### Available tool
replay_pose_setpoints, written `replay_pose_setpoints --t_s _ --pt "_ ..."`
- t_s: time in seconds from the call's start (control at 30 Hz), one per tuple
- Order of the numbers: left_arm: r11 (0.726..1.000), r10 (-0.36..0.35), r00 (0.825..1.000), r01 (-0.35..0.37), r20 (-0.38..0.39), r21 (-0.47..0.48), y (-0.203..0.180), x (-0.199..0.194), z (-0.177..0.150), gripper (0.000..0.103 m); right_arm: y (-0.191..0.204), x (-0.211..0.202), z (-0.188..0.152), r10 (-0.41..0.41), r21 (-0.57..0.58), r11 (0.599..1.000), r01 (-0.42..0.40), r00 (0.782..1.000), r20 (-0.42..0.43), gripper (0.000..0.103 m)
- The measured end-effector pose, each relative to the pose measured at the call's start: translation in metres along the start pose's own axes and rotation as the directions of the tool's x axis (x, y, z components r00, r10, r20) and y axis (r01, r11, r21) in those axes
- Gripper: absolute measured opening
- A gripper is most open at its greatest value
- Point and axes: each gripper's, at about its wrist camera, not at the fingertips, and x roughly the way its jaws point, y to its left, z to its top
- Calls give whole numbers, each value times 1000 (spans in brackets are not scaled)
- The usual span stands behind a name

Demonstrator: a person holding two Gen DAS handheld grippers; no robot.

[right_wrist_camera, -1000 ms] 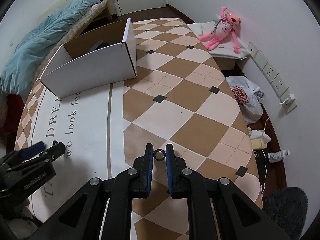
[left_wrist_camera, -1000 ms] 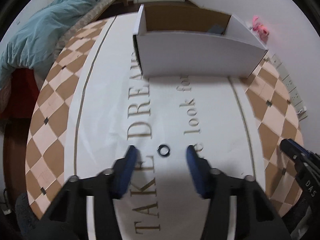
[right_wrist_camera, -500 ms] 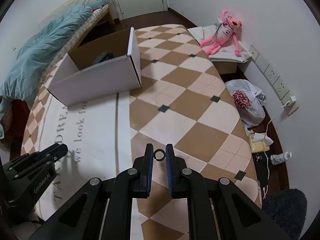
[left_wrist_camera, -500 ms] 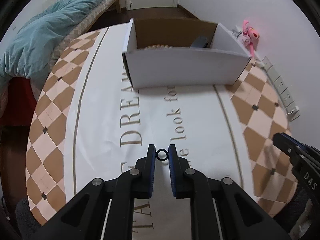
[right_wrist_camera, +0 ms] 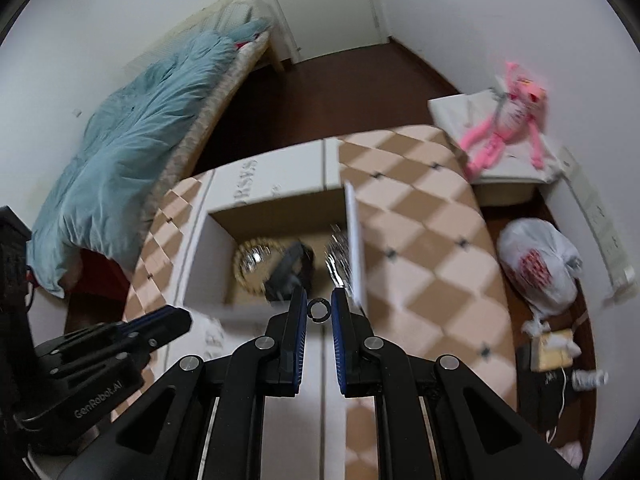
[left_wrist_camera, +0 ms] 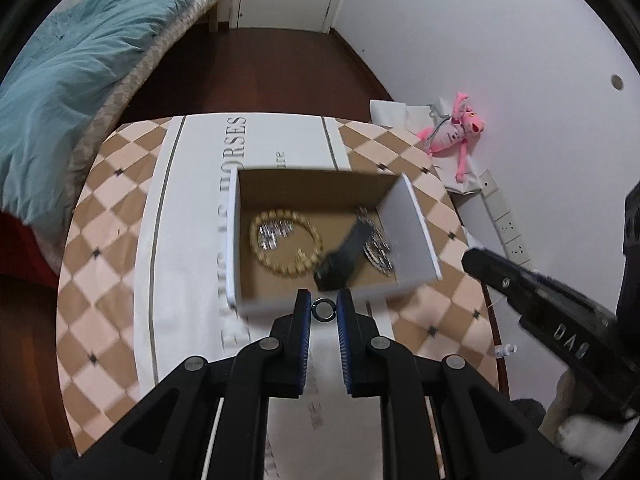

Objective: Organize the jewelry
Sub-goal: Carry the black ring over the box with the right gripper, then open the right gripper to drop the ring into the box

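Observation:
My left gripper (left_wrist_camera: 323,310) is shut on a small dark ring (left_wrist_camera: 323,309) and holds it in the air just short of the near wall of an open white cardboard box (left_wrist_camera: 416,224). My right gripper (right_wrist_camera: 319,309) is shut on a second dark ring (right_wrist_camera: 319,309), also raised at the box's near edge (right_wrist_camera: 200,248). Inside the box lie a gold bead bracelet (left_wrist_camera: 280,266), a silver chain piece (left_wrist_camera: 274,234), a dark strap (left_wrist_camera: 344,258) and a silver bracelet (left_wrist_camera: 378,252). Each gripper shows in the other's view: the right (left_wrist_camera: 532,300), the left (right_wrist_camera: 120,336).
The box stands on a table with a checkered cloth (left_wrist_camera: 104,240) and a white lettered runner (left_wrist_camera: 192,216). A bed with a teal duvet (left_wrist_camera: 60,80) lies to the left. A pink plush toy (left_wrist_camera: 450,132), wall sockets (left_wrist_camera: 508,224) and a plastic bag (right_wrist_camera: 540,268) are to the right.
Both grippers have lifted off the table with their rings and moved forward and up to the box. The left gripper closed on its ring a second ago.

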Motion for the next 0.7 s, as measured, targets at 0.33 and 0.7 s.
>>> replay_pose_setpoints --t_s 0.33,0.7 --pt "999 39 993 -42 -111 -21 21 43 57 11 8 88 63 60 7 998 -60 968 -246 13" --pt "993 92 991 -99 -101 -68 32 37 73 36 3 101 79 20 15 1000 -16 959 -284 22"
